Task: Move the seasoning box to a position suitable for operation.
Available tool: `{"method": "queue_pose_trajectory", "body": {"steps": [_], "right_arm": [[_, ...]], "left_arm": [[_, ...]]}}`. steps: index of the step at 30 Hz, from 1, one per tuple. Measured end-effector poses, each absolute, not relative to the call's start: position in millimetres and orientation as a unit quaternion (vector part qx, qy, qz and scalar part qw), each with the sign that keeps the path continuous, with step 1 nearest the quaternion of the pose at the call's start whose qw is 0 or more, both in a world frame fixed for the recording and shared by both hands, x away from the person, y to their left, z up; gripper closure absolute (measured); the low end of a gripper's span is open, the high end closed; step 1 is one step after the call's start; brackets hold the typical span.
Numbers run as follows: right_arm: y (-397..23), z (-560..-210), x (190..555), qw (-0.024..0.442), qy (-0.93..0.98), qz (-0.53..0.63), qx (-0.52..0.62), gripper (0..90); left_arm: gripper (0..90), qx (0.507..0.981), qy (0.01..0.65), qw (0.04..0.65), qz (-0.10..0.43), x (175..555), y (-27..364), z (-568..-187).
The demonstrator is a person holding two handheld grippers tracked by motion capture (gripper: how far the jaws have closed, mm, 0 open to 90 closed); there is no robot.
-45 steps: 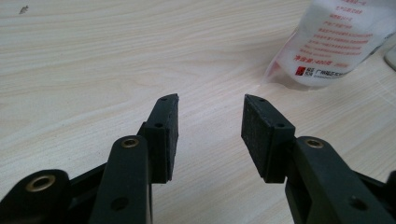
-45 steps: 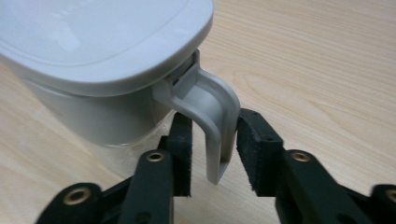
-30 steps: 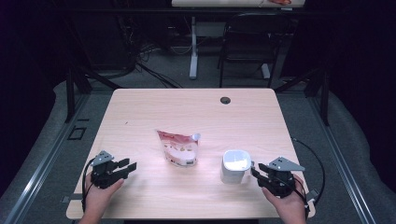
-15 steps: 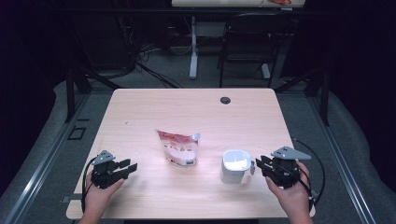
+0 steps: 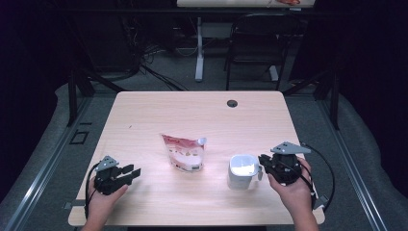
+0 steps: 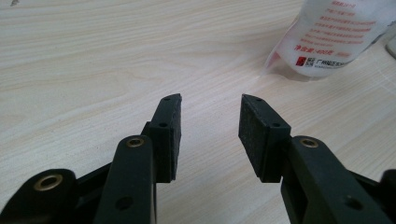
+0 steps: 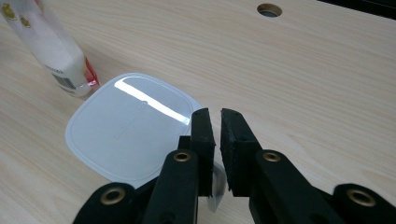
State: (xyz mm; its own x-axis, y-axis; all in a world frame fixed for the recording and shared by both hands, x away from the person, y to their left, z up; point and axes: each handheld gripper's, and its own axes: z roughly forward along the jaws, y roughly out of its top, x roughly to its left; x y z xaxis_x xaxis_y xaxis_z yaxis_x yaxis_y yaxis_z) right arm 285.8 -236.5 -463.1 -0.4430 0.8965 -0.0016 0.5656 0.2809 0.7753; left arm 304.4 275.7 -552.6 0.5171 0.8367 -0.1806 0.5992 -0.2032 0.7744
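1. Right gripper (image 5: pixel 262 165) is at the near right of the table (image 5: pixel 192 110), up against the right side of the white lidded cup (image 5: pixel 242 169). Its jaws have just been closing and now stand nearly together. In the right gripper view a thin clear tab (image 7: pixel 215 186) at the lid's edge sits between the pads; I think they pinch it, but that tab is half hidden.
2. Left gripper (image 5: pixel 134 171) sits near left, jaws wide apart with nothing between them, only bare table.
3. Pouch (image 5: pixel 185 151) stands mid-table, left of the cup and apart from it.
4. Handling, my read: the cup looks like light thin plastic and will skid or tip if the tab is pulled sideways. The lid is glossy and smooth, poor for gripping.
5. The tab is the only sensible hold on the lid. It's flimsy, so pull slowly.
6. I'd brace the cup body with the left gripper, low on the wall and squeezing lightly, since thin walls would buckle.
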Motion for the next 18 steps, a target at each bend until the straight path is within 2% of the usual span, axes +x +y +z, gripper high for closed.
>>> {"method": "queue_pose_trajectory", "body": {"steps": [5, 18], "right_arm": [[-231.8, -465.6, 286.1, 0.221, 0.78, 0.354, 0.467, 89.9], [-226.9, -470.1, 285.7, 0.217, 0.783, 0.354, 0.463, 90.0]], "left_arm": [[58.8, 0.763, 0.47, 0.42, 0.143, 304.5, 275.9, -552.6], [58.8, 0.765, 0.471, 0.414, 0.146, 304.8, 276.4, -552.6]]}}
